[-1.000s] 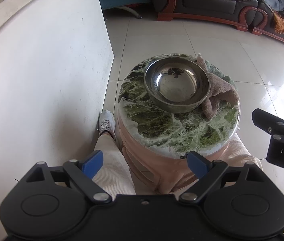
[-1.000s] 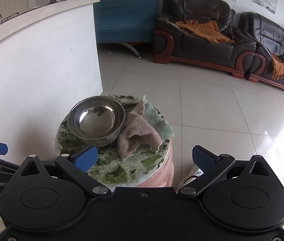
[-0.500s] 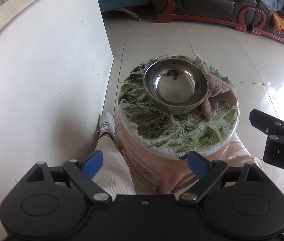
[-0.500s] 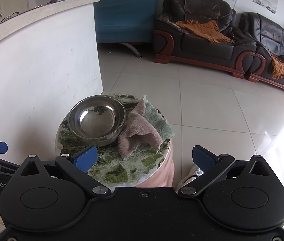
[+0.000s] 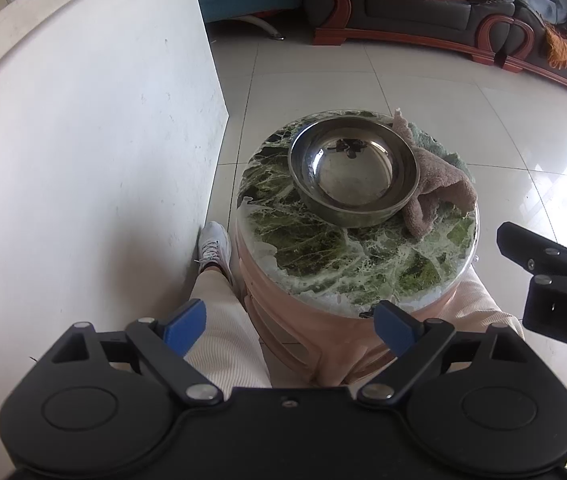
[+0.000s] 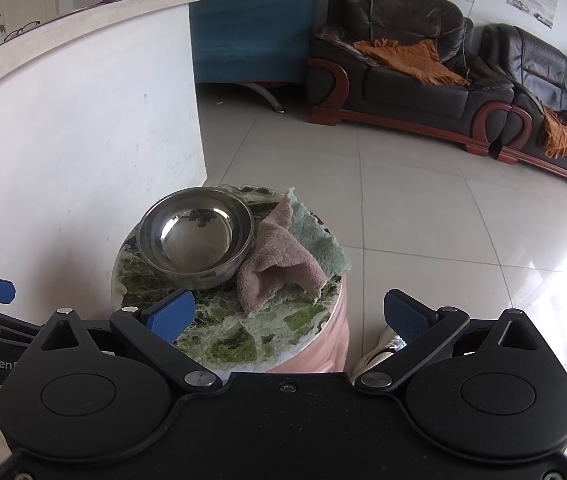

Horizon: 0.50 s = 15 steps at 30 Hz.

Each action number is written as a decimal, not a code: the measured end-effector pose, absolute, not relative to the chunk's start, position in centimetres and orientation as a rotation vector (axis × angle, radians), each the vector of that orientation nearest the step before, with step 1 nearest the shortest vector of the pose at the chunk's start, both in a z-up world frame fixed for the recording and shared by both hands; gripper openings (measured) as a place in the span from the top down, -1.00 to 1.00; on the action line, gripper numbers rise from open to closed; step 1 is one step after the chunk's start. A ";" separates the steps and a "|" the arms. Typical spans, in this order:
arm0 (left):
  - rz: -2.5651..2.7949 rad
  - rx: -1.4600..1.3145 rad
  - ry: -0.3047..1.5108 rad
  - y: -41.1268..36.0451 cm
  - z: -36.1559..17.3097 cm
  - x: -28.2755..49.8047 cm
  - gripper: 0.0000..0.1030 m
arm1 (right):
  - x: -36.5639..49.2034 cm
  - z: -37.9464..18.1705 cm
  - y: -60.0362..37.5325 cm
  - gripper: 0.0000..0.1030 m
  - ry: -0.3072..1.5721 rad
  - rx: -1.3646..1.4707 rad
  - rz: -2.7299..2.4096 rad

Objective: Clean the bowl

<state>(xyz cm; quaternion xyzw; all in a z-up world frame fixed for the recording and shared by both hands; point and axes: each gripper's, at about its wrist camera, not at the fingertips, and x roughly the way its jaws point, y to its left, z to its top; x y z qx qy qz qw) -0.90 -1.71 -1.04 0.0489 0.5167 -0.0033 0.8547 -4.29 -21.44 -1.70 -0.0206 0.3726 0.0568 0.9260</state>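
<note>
The steel bowl [image 5: 354, 176] sits upright on the green marbled top of a round stool [image 5: 311, 248], toward the far side of it, and its shiny inside catches a dark reflection. Right against the bowl's right flank lies a crumpled brownish cloth [image 5: 437, 194], touching the rim, with a pale green cloth [image 6: 317, 242] spread underneath it and poking out beyond the stool's edge. The left gripper [image 5: 290, 326] hangs above the near edge of the stool, its blue-padded fingers spread wide with nothing between them, well short of the bowl. The right gripper [image 6: 289, 312] hovers too, jaws parted wide and empty; in its own view the left pad [image 6: 169, 314] overlaps the stool's near rim just below the bowl, while the right pad is out over the floor. From the left wrist view, the right gripper's black body shows at the far right edge, beside the stool. Below, the person's pale trouser legs [image 5: 223, 332] straddle the pink base of the stool, and a white sneaker [image 5: 213, 246] rests by the white counter wall [image 5: 83, 160]. Dark leather sofas [image 6: 411, 60] with orange throws line the back wall across the tiled floor [image 6: 423, 208].
</note>
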 end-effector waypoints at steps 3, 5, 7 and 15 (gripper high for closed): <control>-0.006 0.101 1.087 -1.7 -1.1 -0.8 -0.76 | -4.2 -1.7 -21.3 -1.00 0.763 -0.046 0.118; -0.007 0.102 1.087 -1.7 -1.0 -0.9 -0.76 | -4.2 -1.7 -21.3 -1.00 0.764 -0.048 0.118; -0.010 0.102 1.088 -1.7 -1.1 -0.8 -0.76 | -4.2 -1.8 -21.3 -1.00 0.765 -0.049 0.118; -0.010 0.107 1.093 -1.8 -1.2 -0.8 -0.76 | -4.0 -1.9 -21.2 -1.00 0.770 -0.054 0.122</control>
